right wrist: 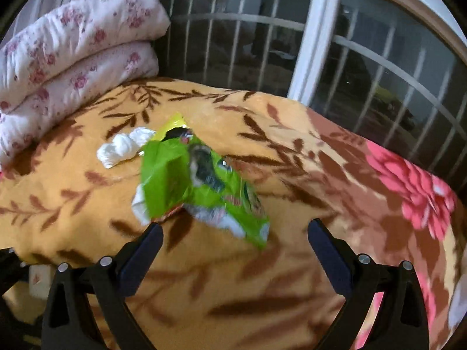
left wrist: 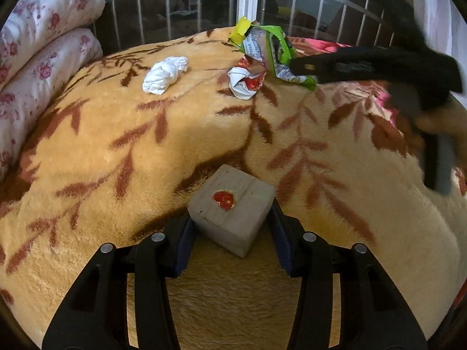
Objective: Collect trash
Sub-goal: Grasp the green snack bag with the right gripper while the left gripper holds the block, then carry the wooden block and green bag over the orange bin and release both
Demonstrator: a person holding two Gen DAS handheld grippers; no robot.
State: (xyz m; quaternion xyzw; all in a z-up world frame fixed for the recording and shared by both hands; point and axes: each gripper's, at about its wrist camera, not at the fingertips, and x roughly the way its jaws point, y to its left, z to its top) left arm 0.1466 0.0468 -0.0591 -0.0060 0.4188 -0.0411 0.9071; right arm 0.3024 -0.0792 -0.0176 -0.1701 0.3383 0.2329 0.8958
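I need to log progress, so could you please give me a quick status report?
Left gripper shut on grey block. Right gripper open, nearing green wrapper. White tissue wad and red-white wrapper lie uncollected on blanket.

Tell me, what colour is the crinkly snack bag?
Bright green snack bag, yellow at its torn top; right wrist view shows it best.

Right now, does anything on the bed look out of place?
Yes. A grey block with a red heart sticker sits between the left fingers; it doesn't look like trash, unlike the wrapper and tissue.
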